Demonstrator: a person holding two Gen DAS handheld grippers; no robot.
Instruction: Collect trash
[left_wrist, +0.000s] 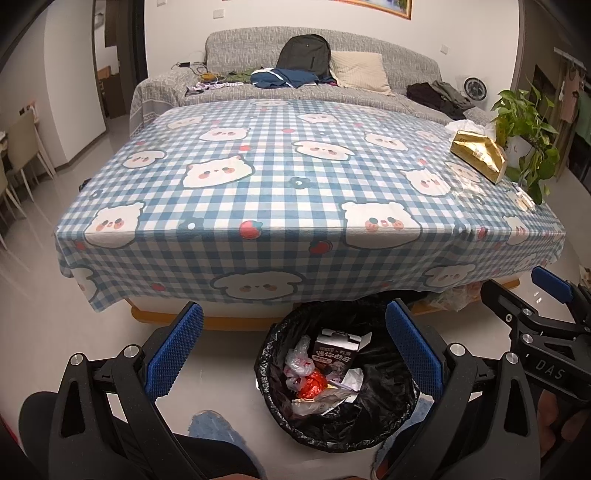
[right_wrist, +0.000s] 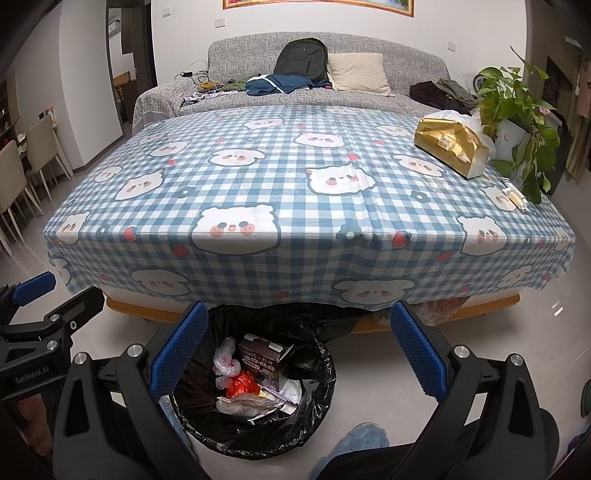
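A black-lined trash bin (left_wrist: 280, 417) stands on the floor in front of the table; it also shows in the right wrist view (right_wrist: 314, 413). It holds a brown milk carton (left_wrist: 334, 350) (right_wrist: 264, 360), a red wrapper (left_wrist: 312, 384) (right_wrist: 242, 384), plastic bags and paper scraps. My left gripper (left_wrist: 295, 350) is open and empty above the bin's left side. My right gripper (right_wrist: 295, 350) is open and empty above the bin's right side; it also shows at the right edge of the left wrist view (left_wrist: 546, 295).
The table (left_wrist: 258, 173) (right_wrist: 280, 192) wears a blue checked cloth with bear prints. A gold tissue pack (left_wrist: 478, 155) (right_wrist: 450, 146), a small packet (right_wrist: 515, 197) and a potted plant (left_wrist: 528, 136) (right_wrist: 517, 122) stand at its right. A grey sofa (left_wrist: 399, 70) with a backpack is behind. Chairs (right_wrist: 22, 173) stand left.
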